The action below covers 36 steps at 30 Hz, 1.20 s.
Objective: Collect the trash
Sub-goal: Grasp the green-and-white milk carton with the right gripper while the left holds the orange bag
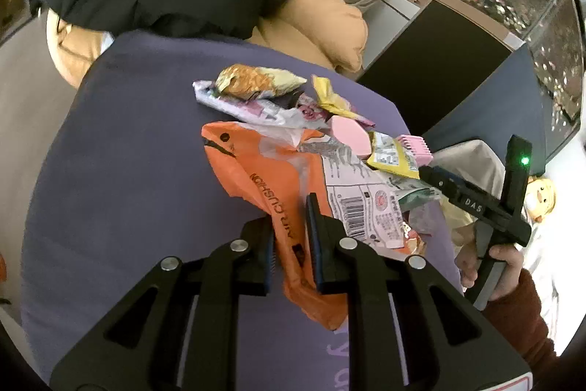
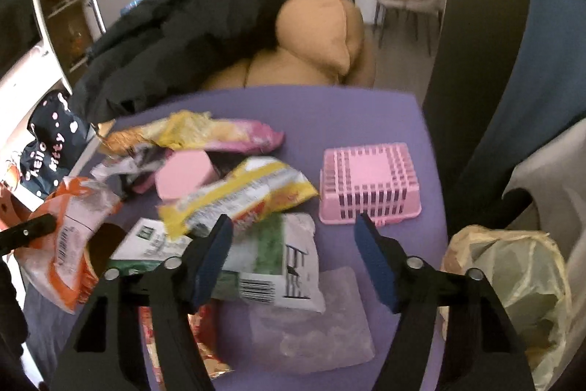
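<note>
A: Two grippers here. The left gripper [image 1: 289, 240] is clenched on a crinkly orange plastic bag with black lettering [image 1: 271, 193], pads pinching the bag's lower part above the purple cloth-covered surface [image 1: 128, 171].

B: And the right one?

A: The right gripper [image 2: 295, 251] is released, blue pads spread wide with nothing between them. It hangs over a white and green printed wrapper [image 2: 289, 255] and a clear, flat plastic pouch [image 2: 315, 321].

B: Where's the rest of the trash?

A: Piled on that surface. A yellow snack wrapper [image 2: 238, 196] lies just above the white and green one, a pink block-shaped sponge [image 2: 183, 174] sits behind it, and a pink and yellow crumpled wrapper [image 2: 219, 134] is farther back. The pink slatted plastic basket [image 2: 370, 185] sits upside down beside the pile, to the right.

B: Any bin?

A: A pale translucent plastic bag [image 2: 512, 281] gapes open off the surface's right edge. Behind it all, a black jacket [image 2: 190, 35] is draped on a tan cushioned sofa [image 2: 322, 35].
</note>
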Tool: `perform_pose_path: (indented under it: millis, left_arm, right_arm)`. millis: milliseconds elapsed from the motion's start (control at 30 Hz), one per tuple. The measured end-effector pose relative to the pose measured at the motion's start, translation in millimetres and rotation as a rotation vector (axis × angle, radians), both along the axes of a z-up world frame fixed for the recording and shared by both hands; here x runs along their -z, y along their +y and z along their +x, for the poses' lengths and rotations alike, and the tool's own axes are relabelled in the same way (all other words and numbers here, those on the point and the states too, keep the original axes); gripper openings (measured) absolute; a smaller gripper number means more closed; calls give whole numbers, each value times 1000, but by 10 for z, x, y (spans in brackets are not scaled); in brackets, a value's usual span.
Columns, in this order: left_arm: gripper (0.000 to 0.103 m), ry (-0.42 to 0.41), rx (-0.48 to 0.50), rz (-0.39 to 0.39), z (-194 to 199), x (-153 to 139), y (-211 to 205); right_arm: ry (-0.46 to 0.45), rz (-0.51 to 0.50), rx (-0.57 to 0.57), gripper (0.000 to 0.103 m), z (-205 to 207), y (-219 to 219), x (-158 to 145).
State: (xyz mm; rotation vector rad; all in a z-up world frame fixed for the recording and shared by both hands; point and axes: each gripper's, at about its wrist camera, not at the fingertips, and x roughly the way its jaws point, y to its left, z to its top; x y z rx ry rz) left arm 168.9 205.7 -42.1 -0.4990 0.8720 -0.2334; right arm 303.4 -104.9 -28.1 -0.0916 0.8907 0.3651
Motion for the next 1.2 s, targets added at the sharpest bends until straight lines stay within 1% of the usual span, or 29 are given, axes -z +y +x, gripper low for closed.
perform_pose_path:
  millis: [133, 267, 433, 533, 600, 667, 767, 833, 900, 967, 1133, 1200]
  left_arm:
    - [14, 10, 1, -15, -18, 74, 13]
    - [14, 6, 3, -20, -51, 67, -5]
    - [14, -5, 10, -23, -67, 65, -28]
    - [14, -1, 2, -35, -62, 85, -2]
    - [14, 2, -7, -38, -54, 91, 20]
    - [14, 2, -10, -37, -58, 97, 31]
    - [14, 3, -10, -27, -74, 113, 24]
    - [14, 5, -9, -20, -81, 122, 25]
    - [14, 3, -5, -13, -81, 117, 11]
    - [14, 1, 3, -8, -70, 111, -16]
    - [14, -3, 36, 20, -48, 94, -111]
    - [14, -4, 49, 25, -47, 88, -147]
  right_arm:
    - [20, -12, -4, 64, -178, -98, 85]
    - [39, 14, -4, 64, -399, -229, 84]
    - [53, 9, -7, 64, -674, -292, 104]
    - [102, 47, -39, 64, -801, -294, 122]
    - [114, 49, -75, 64, -909, -263, 117]
    - [82, 27, -110, 64, -990, -219, 61]
    - [-42, -16, -158, 64, -1072, -173, -126]
    - [-46, -18, -170, 64, -1027, -156, -185]
    - [-22, 6, -169, 64, -935, -157, -200]
    - [17, 20, -165, 64, -809, -104, -149]
    - [73, -54, -127, 64, -542, 151, 9]
    - [113, -72, -129, 64, -414, 242, 69]
